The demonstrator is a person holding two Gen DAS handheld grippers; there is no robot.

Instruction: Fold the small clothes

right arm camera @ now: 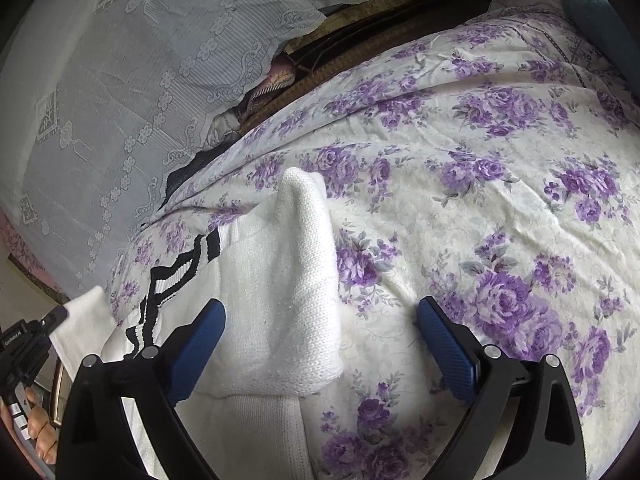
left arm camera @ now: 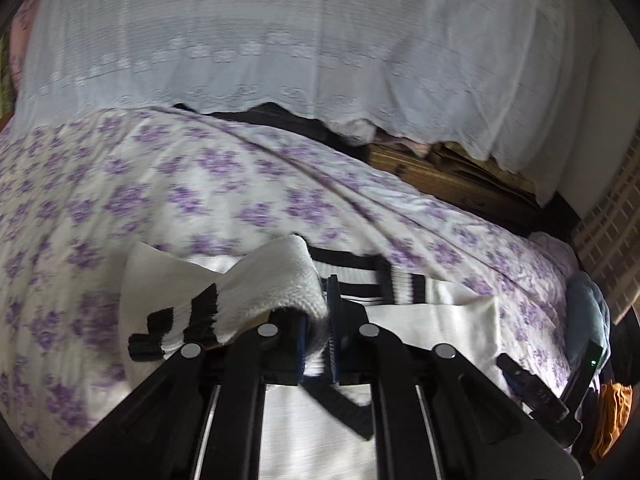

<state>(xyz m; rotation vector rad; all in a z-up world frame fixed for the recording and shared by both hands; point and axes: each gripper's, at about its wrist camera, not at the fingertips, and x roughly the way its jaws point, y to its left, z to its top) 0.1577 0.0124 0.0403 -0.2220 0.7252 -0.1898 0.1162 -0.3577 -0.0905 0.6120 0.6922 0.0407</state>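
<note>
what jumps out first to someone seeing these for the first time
The white knit garment with black stripes stands out, lying on the purple-flowered bedsheet with one part humped up. In the left wrist view the left tongs are shut on a fold of it, lifting it off the sheet. The right tongs hang open over the garment, blue pads wide apart.

A bed sheet (right arm camera: 460, 208) printed with purple roses covers the bed — soft daylight falls across it. Beyond it hangs a white lace cloth (left arm camera: 280, 40), draped over wooden furniture (left arm camera: 440, 172) behind.
</note>
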